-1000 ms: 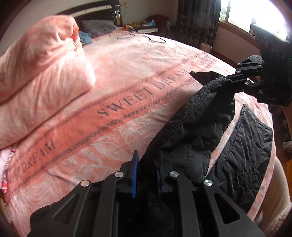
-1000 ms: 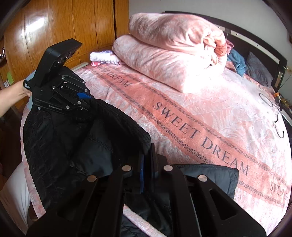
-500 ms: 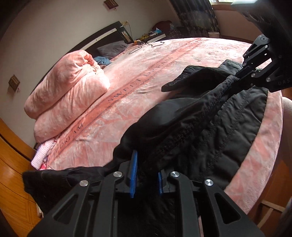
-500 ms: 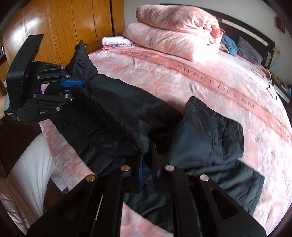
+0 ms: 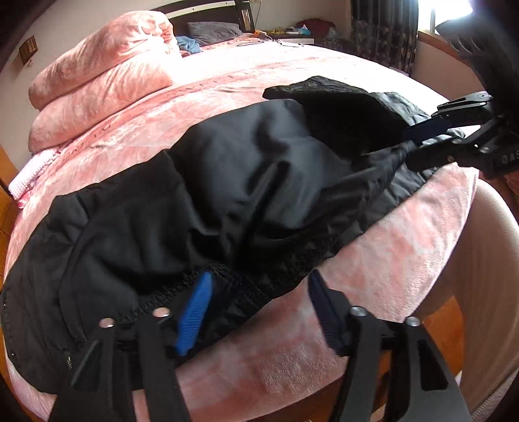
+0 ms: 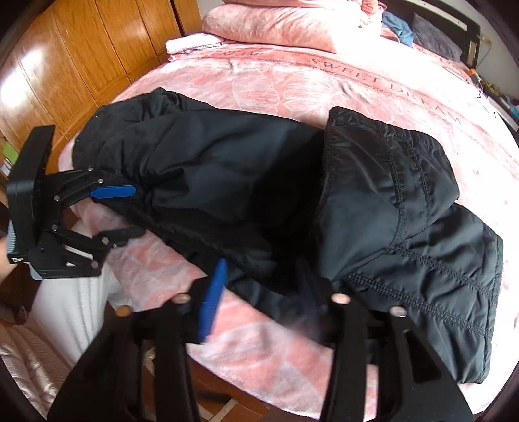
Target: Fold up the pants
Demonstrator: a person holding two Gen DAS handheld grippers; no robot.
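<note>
The black quilted pants (image 5: 243, 178) (image 6: 227, 168) lie folded over on the pink bedspread (image 5: 389, 259), near its front edge. My left gripper (image 5: 259, 308) is low over that edge and its jaws are opening. The pants' hem rests against the blue left pad (image 5: 194, 311), while the other pad stands clear over bare blanket. My right gripper (image 6: 262, 302) is also opening, with a fold of the pants lying loose between its spread pads. Each gripper appears in the other's view: the right gripper (image 5: 421, 142) at the pants' far end, the left gripper (image 6: 129, 212) at the far left.
A folded pink duvet (image 5: 97, 74) (image 6: 285, 22) is stacked at the head of the bed beside a dark pillow (image 5: 211, 31). A wooden wardrobe (image 6: 81, 58) runs along one side. A white towel (image 6: 191, 43) lies near the duvet. The bed's edge drops off just below both grippers.
Both grippers carried the pants' top edge toward the bed's front edge and down onto the lower half. Their jaws, shut on the fabric before, now stand apart and the cloth lies free.
</note>
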